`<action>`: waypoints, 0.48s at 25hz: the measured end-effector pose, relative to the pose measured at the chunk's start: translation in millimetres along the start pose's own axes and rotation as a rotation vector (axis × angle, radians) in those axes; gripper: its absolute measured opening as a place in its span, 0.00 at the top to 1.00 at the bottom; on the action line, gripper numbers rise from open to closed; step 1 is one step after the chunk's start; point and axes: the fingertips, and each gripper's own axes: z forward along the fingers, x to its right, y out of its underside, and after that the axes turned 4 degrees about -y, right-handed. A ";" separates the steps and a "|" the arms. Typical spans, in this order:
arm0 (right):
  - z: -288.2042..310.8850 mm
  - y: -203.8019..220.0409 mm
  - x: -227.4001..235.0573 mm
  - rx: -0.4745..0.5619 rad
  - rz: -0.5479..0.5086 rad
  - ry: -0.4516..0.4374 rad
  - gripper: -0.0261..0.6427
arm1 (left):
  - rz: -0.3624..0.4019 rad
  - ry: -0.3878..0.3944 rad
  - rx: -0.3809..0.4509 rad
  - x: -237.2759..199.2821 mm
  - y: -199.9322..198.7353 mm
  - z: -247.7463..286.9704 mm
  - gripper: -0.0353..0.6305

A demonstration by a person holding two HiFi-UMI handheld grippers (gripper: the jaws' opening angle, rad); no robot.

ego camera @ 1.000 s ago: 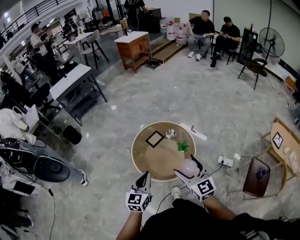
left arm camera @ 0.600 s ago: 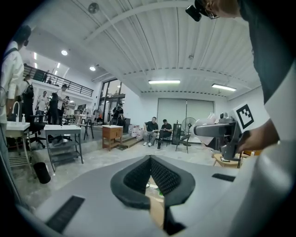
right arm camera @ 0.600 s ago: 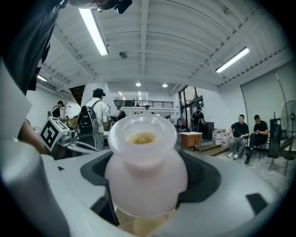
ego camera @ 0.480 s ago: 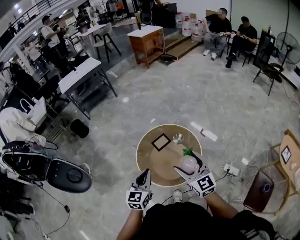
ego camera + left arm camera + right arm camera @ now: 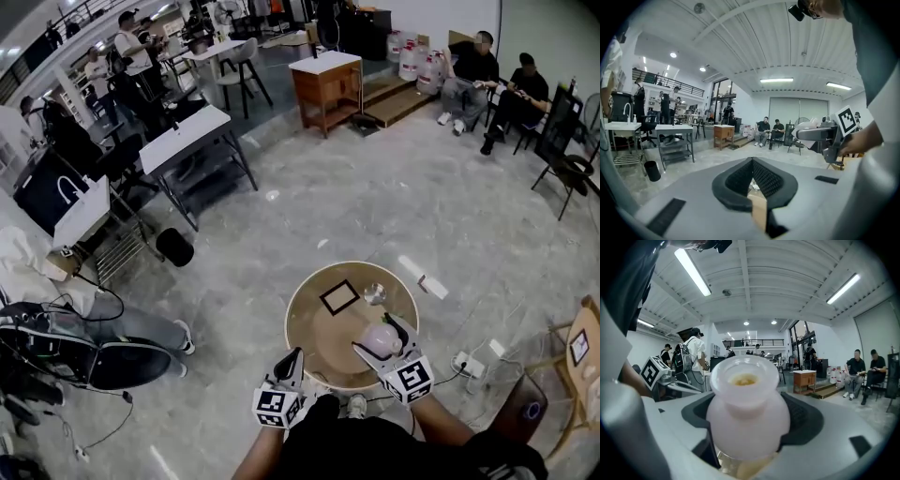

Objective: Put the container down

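A pale pink, round-bellied container (image 5: 380,338) with a wide open mouth is held upright over the near right part of the round wooden table (image 5: 319,328). My right gripper (image 5: 382,339) is shut on it, and in the right gripper view the container (image 5: 747,413) fills the space between the dark pads (image 5: 808,420). My left gripper (image 5: 294,360) hangs at the table's near left edge, jaws together with nothing in them. In the left gripper view its pads (image 5: 740,180) meet at a point. A black square frame (image 5: 339,296) and a small glass bowl (image 5: 375,293) lie on the table's far half.
A power strip (image 5: 466,363) with cables lies on the floor right of the table, beside a wooden chair (image 5: 523,405). A white box (image 5: 422,278) lies beyond the table. A dark scooter (image 5: 94,361) stands at the left, grey tables (image 5: 187,141) behind it. People sit at the back right.
The whole view has slid, so the table now sits lower and further right. The container stays in my right gripper, still over the table's near right. The left gripper keeps its place.
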 end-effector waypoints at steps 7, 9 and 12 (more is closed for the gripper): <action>58.6 -10.3 16.4 0.001 -0.011 -0.004 0.34 | -0.011 -0.012 0.007 -47.4 -12.3 34.7 0.96; 77.2 -16.3 22.3 0.016 -0.022 0.009 0.34 | -0.007 -0.011 0.011 -64.2 -18.0 48.1 0.96; 97.6 -25.0 26.7 0.031 -0.017 0.022 0.34 | -0.007 0.004 0.013 -83.8 -22.7 65.1 0.96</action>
